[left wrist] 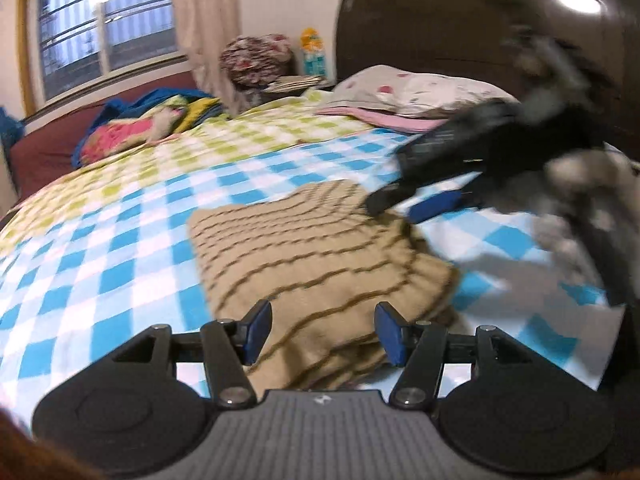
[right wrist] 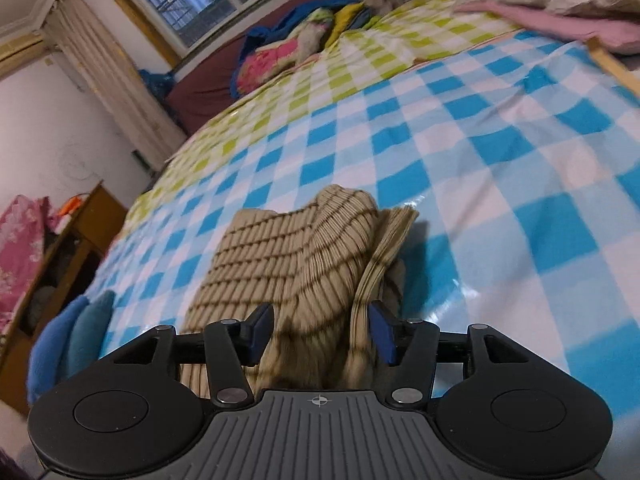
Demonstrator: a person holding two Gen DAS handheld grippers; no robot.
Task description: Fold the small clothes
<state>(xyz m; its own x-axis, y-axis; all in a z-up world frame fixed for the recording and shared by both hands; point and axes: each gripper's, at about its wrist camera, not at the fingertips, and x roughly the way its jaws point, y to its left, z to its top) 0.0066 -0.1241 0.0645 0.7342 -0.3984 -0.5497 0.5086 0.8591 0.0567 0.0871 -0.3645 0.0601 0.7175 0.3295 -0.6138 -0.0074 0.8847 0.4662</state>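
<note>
On the left of the room a barred window (left wrist: pixel 100 28) stands above a dark red couch (left wrist: pixel 44 152) that carries a heap of bright bedding (left wrist: pixel 148 124). Next comes the bed, covered by a blue-and-white checked sheet (left wrist: pixel 120 240) with a green-checked part farther back. In the middle of it lies the tan striped garment (left wrist: pixel 320 248), folded into a thick, rumpled stack of layers. The left gripper (left wrist: pixel 322 332) stands released over the near edge of that stack, its blue pads (left wrist: pixel 258 330) apart, cloth showing in the gap but not pinched. To the right, blurred, the right gripper (left wrist: pixel 404 204) sits at the garment's far corner; its own camera shows it released too, jaws apart with a raised fold between them. A floral pillow (left wrist: pixel 420 88) rests against the dark headboard (left wrist: pixel 460 28).
</note>
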